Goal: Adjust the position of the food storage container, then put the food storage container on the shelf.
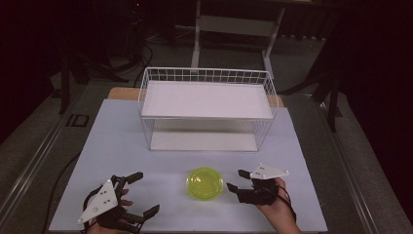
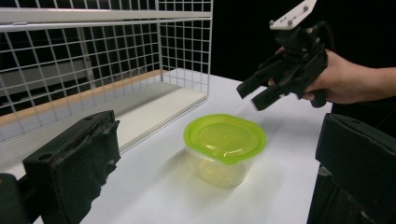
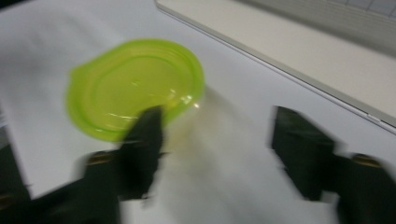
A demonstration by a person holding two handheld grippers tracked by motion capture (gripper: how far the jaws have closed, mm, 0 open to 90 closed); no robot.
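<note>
Both grippers' fingers gape wide, empty. Small clear plastic tub w/ lime-green lid (image 1: 205, 183) sits on white table (image 1: 122, 146), btwn left gripper (image 1: 141, 193) & right gripper (image 1: 236, 180), before white wire rack (image 1: 207, 100). Approach phase, prob; next: right gripper closes on tub.

The only legible marking is "ID" in dark letters on the floor (image 1: 77, 120), just left of the desk (image 1: 117, 141).

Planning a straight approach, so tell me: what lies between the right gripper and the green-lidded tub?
Nothing: in the high view only bare white tabletop separates the open right gripper from the tub. The left gripper view shows it raised above the table.
</note>
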